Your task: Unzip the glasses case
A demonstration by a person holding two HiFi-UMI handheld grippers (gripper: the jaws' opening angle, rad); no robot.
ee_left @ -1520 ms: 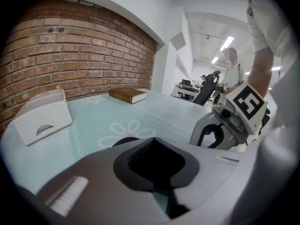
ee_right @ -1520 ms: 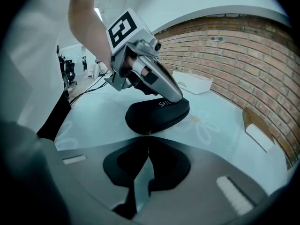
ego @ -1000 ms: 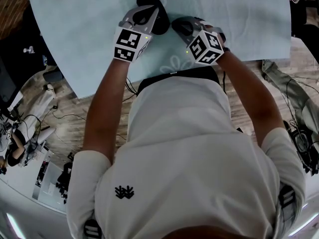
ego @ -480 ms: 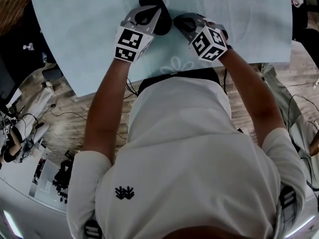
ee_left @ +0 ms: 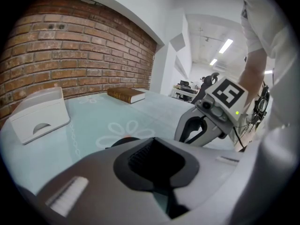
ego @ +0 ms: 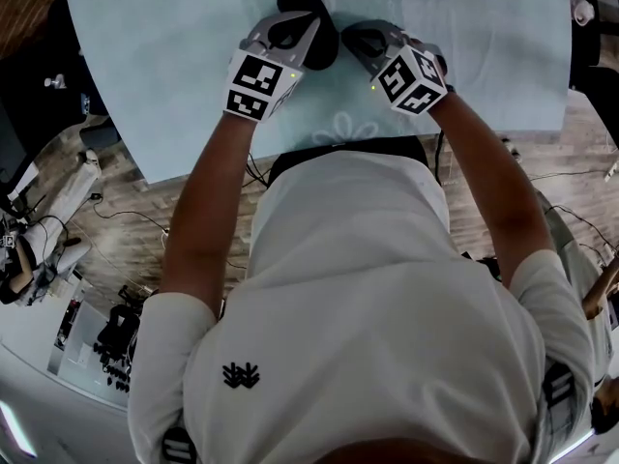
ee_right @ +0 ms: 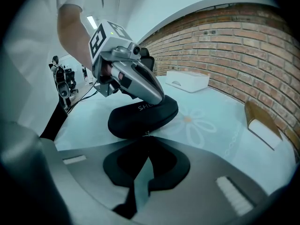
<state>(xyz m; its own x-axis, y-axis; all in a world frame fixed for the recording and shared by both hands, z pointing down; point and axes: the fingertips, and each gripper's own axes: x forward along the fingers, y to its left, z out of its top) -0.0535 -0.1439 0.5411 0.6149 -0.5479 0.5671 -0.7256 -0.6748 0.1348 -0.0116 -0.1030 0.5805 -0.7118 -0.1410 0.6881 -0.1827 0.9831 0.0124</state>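
**Two claws on the glasses case**

The black glasses case (ee_right: 138,117) lies on the pale blue, flower-printed table (ego: 164,56), at the 12 o'clock side of the head view, straight ahead of the person. It is zipped shut as far as can be seen.

The left claw (ego: 292,27) reaches the case from about 7 o'clock. Its jaws are drawn narrow, with only a thin slit between them. In the right gripper view its silver fingers (ee_right: 143,86) lie slanted across the top of the case, touching the cover.

The right claw (ego: 358,39) comes in from about 4 o'clock. Its jaws are also narrow, their tips meeting in a fine wedge through which the table shows. The tips sit right at the case's near rim, where a small zip tab (ee_right: 146,134) sticks out. Whether the tab is pinched cannot be told.

In the left gripper view a white box (ee_left: 38,116) stands at 9 o'clock and a brown book (ee_left: 126,94) at 11 o'clock, both on the table, well apart from the case, below a brick wall (ee_left: 70,46).
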